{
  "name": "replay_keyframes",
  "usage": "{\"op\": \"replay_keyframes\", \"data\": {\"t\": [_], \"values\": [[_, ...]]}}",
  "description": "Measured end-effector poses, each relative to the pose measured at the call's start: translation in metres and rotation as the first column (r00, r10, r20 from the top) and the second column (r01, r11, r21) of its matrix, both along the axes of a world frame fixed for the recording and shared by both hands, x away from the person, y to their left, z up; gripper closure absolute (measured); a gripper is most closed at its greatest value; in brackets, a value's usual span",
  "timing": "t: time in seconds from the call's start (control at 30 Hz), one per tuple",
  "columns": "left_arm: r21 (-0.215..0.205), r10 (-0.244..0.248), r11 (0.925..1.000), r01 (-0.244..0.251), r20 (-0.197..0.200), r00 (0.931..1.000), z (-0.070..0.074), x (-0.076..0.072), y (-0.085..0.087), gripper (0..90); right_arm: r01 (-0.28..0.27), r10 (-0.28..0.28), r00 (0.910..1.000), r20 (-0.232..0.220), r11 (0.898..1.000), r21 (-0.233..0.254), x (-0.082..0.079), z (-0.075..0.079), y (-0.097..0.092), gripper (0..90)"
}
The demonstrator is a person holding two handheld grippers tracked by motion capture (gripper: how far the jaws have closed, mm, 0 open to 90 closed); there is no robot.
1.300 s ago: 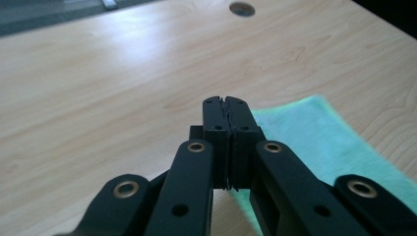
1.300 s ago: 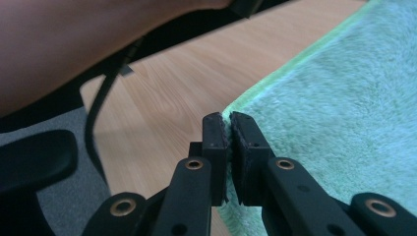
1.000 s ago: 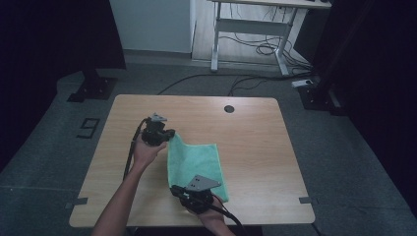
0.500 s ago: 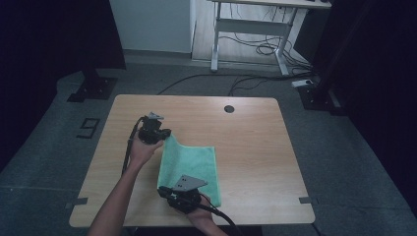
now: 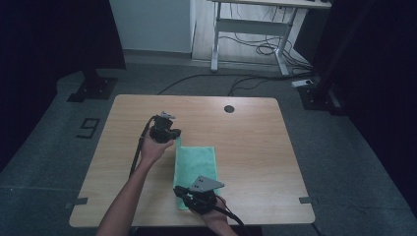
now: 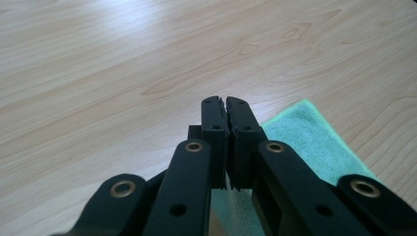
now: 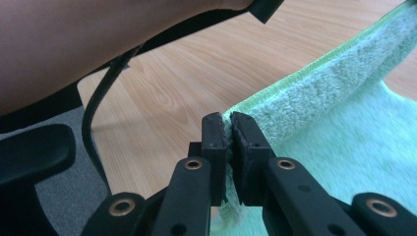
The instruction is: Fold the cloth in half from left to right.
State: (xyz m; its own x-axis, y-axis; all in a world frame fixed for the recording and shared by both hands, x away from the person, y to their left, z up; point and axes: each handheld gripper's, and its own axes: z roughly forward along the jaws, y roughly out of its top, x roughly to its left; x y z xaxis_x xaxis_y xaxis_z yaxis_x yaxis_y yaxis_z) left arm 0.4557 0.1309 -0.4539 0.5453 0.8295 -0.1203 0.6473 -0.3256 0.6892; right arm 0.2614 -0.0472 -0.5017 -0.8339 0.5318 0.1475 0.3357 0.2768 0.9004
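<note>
Wooden tabletop (image 5: 255, 132) with a green microfibre cloth (image 5: 195, 167) lying folded into a narrow strip that runs from the middle of the tabletop toward its near edge. Left tongs (image 5: 173, 133) sit at the cloth's far left corner; in the left gripper view the jaws are pressed together with the cloth (image 6: 314, 142) passing under and behind them — whether fabric is pinched between them cannot be told. Right tongs (image 5: 181, 191) sit at the cloth's near left corner, close to the near edge; in the right gripper view the jaws are clamped on the stitched hem of the cloth (image 7: 339, 113), which is lifted and doubled over the layer beneath. A black cable (image 5: 137, 150) trails from the left tongs along the forearm.
</note>
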Motion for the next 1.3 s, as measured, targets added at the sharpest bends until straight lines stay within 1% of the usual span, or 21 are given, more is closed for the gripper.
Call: {"op": "replay_keyframes", "data": {"t": [0.1, 0.2, 0.37, 0.57, 0.63, 0.8, 0.97, 1.1, 1.17, 1.3], "values": [[0.001, -0.013, 0.9999, 0.013, -0.005, 0.9999, -0.003, 0.002, -0.01, 86.7, 0.014, -0.014, 0.9999, 0.0, 1.0, -0.016, -0.002, -0.002, -0.009, 83.9], [0.007, -0.023, 0.9997, 0.023, -0.009, 0.9997, -0.005, 0.004, -0.02, 86.5, 0.028, -0.028, 0.9996, 0.0, 0.999, -0.017, -0.002, -0.003, -0.017, 83.9], [0.016, -0.033, 0.9993, 0.033, -0.018, 0.9993, -0.01, 0.007, -0.033, 86.1, 0.054, -0.054, 0.9984, -0.018, 0.998, -0.014, -0.003, -0.009, -0.031, 83.8], [0.038, -0.053, 0.9978, 0.054, -0.034, 0.998, -0.022, 0.01, -0.049, 86.2, 0.065, -0.066, 0.9971, -0.037, 0.998, -0.021, -0.003, -0.015, -0.042, 83.8], [0.035, -0.055, 0.9978, 0.057, -0.038, 0.9977, -0.024, 0.01, -0.053, 86.3, 0.07, -0.071, 0.9966, -0.042, 0.997, -0.022, -0.003, -0.016, -0.044, 83.8], [0.045, -0.077, 0.9959, 0.079, -0.045, 0.996, -0.031, 0.007, -0.066, 86.4, 0.068, -0.069, 0.9953, -0.067, 0.997, -0.019, -0.005, -0.02, -0.051, 83.8], [0.044, -0.081, 0.9956, 0.083, -0.051, 0.9954, -0.035, 0.007, -0.076, 86.2, 0.078, -0.08, 0.994, -0.075, 0.997, -0.024, -0.006, -0.023, -0.056, 83.8], [0.056, -0.101, 0.9929, 0.104, -0.063, 0.9929, -0.041, 0.009, -0.085, 85.6, 0.087, -0.089, 0.9928, -0.08, 0.996, -0.026, -0.007, -0.025, -0.062, 83.4], [0.064, -0.112, 0.991, 0.117, -0.075, 0.9908, -0.046, 0.01, -0.091, 85.3, 0.089, -0.091, 0.9922, -0.085, 0.996, -0.029, -0.007, -0.027, -0.065, 83.3], [0.07, -0.12, 0.9894, 0.127, -0.097, 0.988, -0.057, 0.011, -0.098, 85.1, 0.096, -0.099, 0.9897, -0.103, 0.995, -0.035, -0.006, -0.032, -0.071, 83.1]]}}
